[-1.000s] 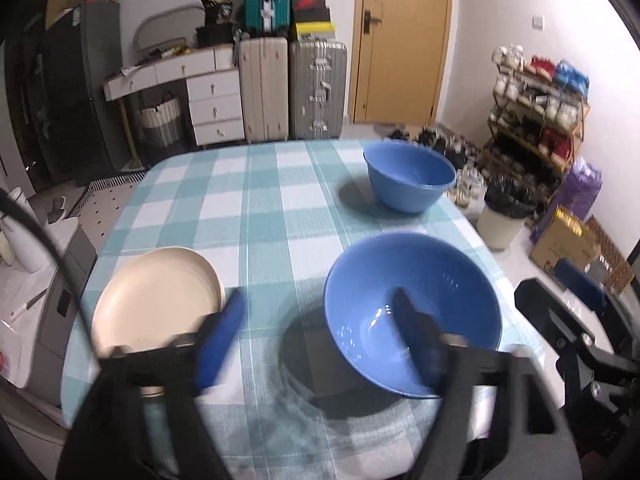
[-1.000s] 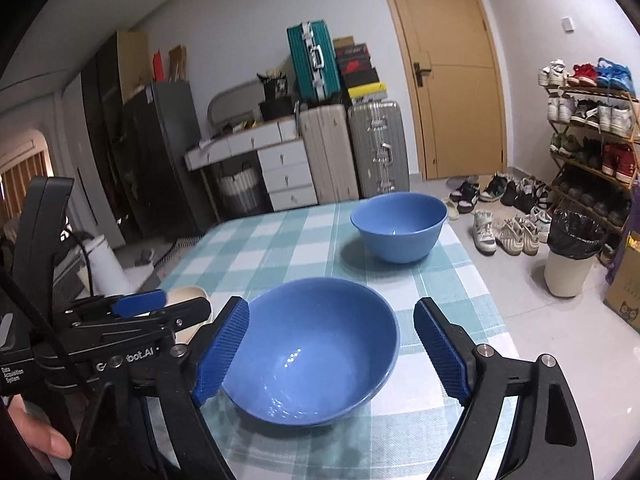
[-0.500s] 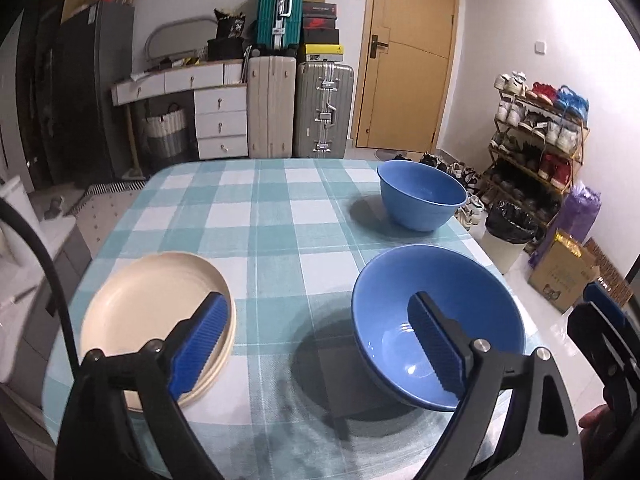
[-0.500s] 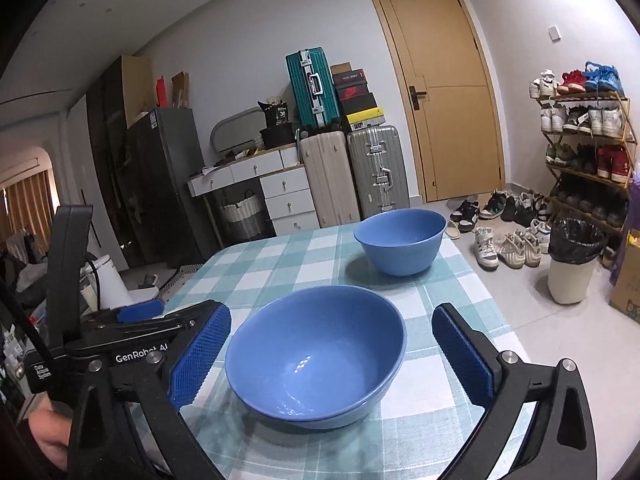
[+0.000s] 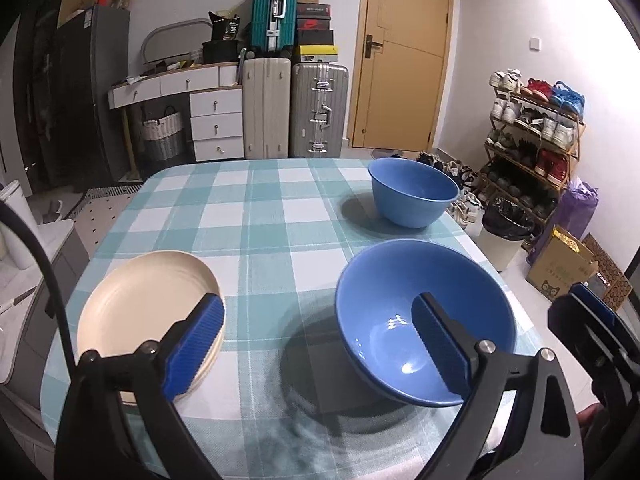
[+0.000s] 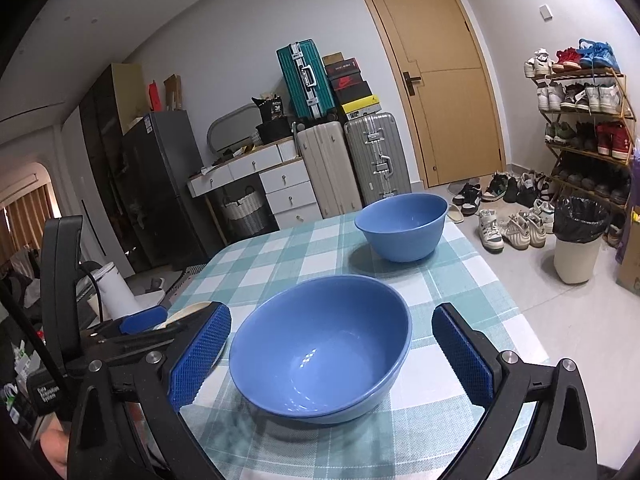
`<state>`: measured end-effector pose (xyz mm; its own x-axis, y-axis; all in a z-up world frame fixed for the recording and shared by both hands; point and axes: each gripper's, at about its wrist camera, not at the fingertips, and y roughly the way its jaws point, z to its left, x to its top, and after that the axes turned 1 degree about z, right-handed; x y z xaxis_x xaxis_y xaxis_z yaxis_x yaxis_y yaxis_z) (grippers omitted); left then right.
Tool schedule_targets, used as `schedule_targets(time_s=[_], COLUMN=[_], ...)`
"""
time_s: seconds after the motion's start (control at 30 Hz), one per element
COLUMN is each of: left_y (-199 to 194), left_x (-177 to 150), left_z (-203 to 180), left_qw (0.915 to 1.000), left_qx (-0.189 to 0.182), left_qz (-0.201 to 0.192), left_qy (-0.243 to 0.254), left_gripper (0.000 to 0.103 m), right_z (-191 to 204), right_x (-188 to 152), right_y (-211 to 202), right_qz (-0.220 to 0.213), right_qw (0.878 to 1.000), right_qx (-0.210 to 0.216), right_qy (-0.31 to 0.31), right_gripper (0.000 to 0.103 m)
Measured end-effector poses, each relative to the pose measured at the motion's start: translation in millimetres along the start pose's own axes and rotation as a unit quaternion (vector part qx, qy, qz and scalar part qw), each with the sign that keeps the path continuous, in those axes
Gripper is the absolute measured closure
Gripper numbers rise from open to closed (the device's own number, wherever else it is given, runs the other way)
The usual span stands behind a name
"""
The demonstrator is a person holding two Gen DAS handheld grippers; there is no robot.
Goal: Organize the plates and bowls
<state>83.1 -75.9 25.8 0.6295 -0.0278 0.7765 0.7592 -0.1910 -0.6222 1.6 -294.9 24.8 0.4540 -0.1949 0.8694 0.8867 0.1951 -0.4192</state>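
Observation:
A wide blue bowl sits near the front of the checked table. A deeper blue bowl stands at the far right. A stack of cream plates lies at the front left, mostly hidden in the right wrist view. My left gripper is open and empty above the table's front, between plates and wide bowl. My right gripper is open and empty, its fingers either side of the wide bowl, above and in front of it. It also shows in the left wrist view.
The table has a teal and white checked cloth. Beyond it stand suitcases, a drawer desk, a door, a shoe rack, a bin and a cardboard box.
Both grippers have drawn back and up from the wide bowl, tilting more level. The right gripper's jaws have spread a little wider. The bowls and plates have not moved.

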Motion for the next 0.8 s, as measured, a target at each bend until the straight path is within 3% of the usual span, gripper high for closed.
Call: schedule_targets(time_s=[0.63,0.8], left_y=[5.3,1.6], left_x=[-4.6,-4.6], left_z=[-1.3,-1.2], left_qw=[0.9998,0.9997], left_qx=[0.015,0.017], left_qz=[0.009,-0.006], left_qy=[0.004,0.013], left_gripper=[0.007,0.007], right_z=[-9.3,-8.9], right_x=[-0.4,0.0], right_y=[1.6,0.4], right_qz=[0.013,0.008], right_qw=[1.000,1.000], right_qx=[0.011,0.014], right_qy=[0.025,0.024], right_gripper=[0.001,0.001])
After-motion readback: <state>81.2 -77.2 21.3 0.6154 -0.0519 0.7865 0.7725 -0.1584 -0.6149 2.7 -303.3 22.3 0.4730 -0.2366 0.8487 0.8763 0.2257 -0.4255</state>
